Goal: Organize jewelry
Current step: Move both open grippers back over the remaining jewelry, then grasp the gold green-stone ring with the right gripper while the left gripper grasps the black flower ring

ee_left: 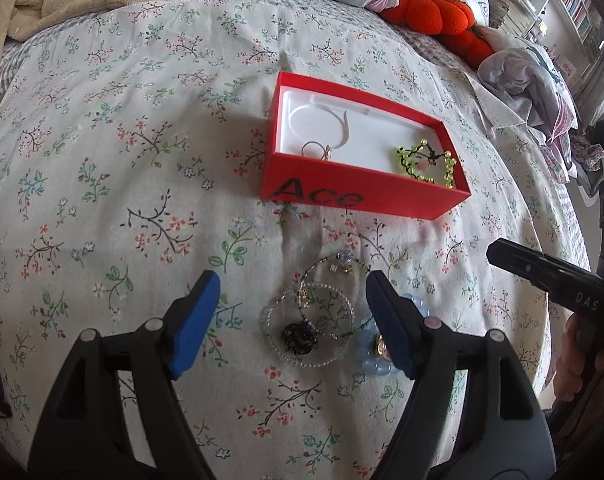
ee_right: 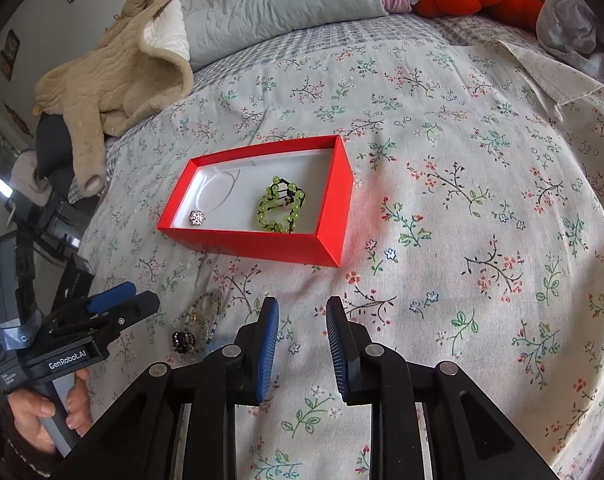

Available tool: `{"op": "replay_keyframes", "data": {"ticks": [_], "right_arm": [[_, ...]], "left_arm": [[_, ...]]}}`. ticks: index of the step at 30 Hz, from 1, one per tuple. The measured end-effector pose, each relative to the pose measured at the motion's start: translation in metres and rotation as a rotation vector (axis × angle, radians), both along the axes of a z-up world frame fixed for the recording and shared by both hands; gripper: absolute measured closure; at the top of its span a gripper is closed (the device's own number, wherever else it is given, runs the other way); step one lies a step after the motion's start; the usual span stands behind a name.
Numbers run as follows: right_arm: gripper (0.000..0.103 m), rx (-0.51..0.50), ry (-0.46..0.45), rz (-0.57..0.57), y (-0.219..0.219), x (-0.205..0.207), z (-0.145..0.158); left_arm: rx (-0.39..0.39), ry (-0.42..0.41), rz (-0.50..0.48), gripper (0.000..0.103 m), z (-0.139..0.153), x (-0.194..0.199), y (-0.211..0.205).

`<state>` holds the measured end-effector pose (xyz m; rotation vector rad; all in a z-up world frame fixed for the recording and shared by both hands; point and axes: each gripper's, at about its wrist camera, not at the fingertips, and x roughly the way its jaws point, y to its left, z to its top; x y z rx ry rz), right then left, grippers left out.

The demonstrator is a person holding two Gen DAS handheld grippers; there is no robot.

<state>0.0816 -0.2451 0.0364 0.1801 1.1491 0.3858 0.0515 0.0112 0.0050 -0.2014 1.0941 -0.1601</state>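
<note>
**Left gripper poised over the loose bracelets**

Left wrist view: the left gripper (ee_left: 290, 312) hangs above a tangle of bead bracelets (ee_left: 313, 320) on the bedspread (ee_left: 102, 184), its fingers (ee_left: 196, 320) spread wide and holding nothing. A blue flower piece (ee_left: 371, 354) lies partly under the right finger. The red box (ee_left: 365, 152) sits beyond, already holding a necklace (ee_left: 321, 136) and a green bracelet (ee_left: 427, 162). To do this well, the gripper should probably drop straight down and close on one strand only, so the others do not drag along.

Right wrist view: the right gripper (ee_right: 302, 336) hovers over bare bedspread near the box (ee_right: 262, 236), fingers moderately apart, empty and touching nothing. The bracelets (ee_right: 198, 328) lie to its left, beside the left gripper (ee_right: 114, 304).
</note>
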Motion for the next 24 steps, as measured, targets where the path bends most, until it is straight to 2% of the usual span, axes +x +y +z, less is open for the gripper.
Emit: {"op": "replay_keyframes", "data": {"ticks": [1,2,4,9,14,17,19,21,24], "right_arm": [[0.066,-0.006,0.004,0.005,0.001,-0.003,-0.002],[0.052,-0.015,0.006,0.009,0.002,-0.006,-0.003],[0.042,-0.030,0.006,0.021,0.005,-0.012,-0.006],[0.042,-0.052,0.052,0.033,0.010,-0.022,-0.016],[0.042,-0.060,0.097,0.038,0.017,-0.026,-0.021],[0.042,-0.055,0.098,0.040,0.022,-0.027,-0.020],[0.042,-0.055,0.099,0.042,0.024,-0.027,-0.020],[0.042,-0.055,0.104,0.040,0.027,-0.026,-0.021],[0.042,-0.049,0.110,0.037,0.029,-0.025,-0.022]], "left_arm": [[0.003,0.013,0.000,0.027,-0.003,-0.003,0.000],[0.005,0.028,-0.001,0.027,-0.006,-0.004,0.001],[0.004,0.056,-0.001,0.027,-0.012,-0.008,0.003],[-0.013,0.097,-0.007,0.027,-0.018,-0.015,0.006],[-0.074,0.116,-0.026,0.028,-0.018,-0.016,0.007],[-0.098,0.129,-0.043,0.040,-0.020,-0.015,0.002],[-0.095,0.135,-0.054,0.052,-0.022,-0.014,-0.002],[-0.087,0.147,-0.061,0.060,-0.026,-0.011,-0.005],[-0.061,0.157,-0.065,0.063,-0.030,-0.007,-0.009]]}}
